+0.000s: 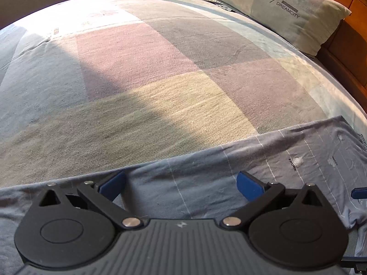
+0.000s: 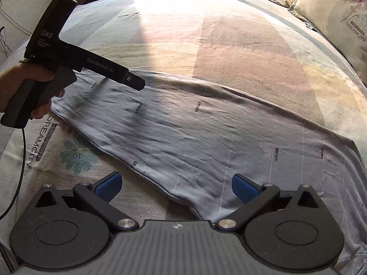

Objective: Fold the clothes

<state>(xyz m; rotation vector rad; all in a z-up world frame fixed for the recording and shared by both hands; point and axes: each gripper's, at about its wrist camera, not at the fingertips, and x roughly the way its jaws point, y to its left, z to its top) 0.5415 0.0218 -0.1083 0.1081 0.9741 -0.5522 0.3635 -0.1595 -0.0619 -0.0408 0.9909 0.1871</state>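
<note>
One pale blue-grey cotton garment (image 2: 206, 137), ruled with thin white lines and small printed lettering, lies spread on the bed's pastel patchwork cover (image 1: 149, 68), and we judge the folding barely begun: we see no crisp fold yet, only wrinkles across the left half. Our left claw (image 1: 181, 184) hovers spread wide over the garment's far edge. Our right claw (image 2: 177, 186) is likewise spread, empty, at its near hem. Every fold appears left to make.
</note>
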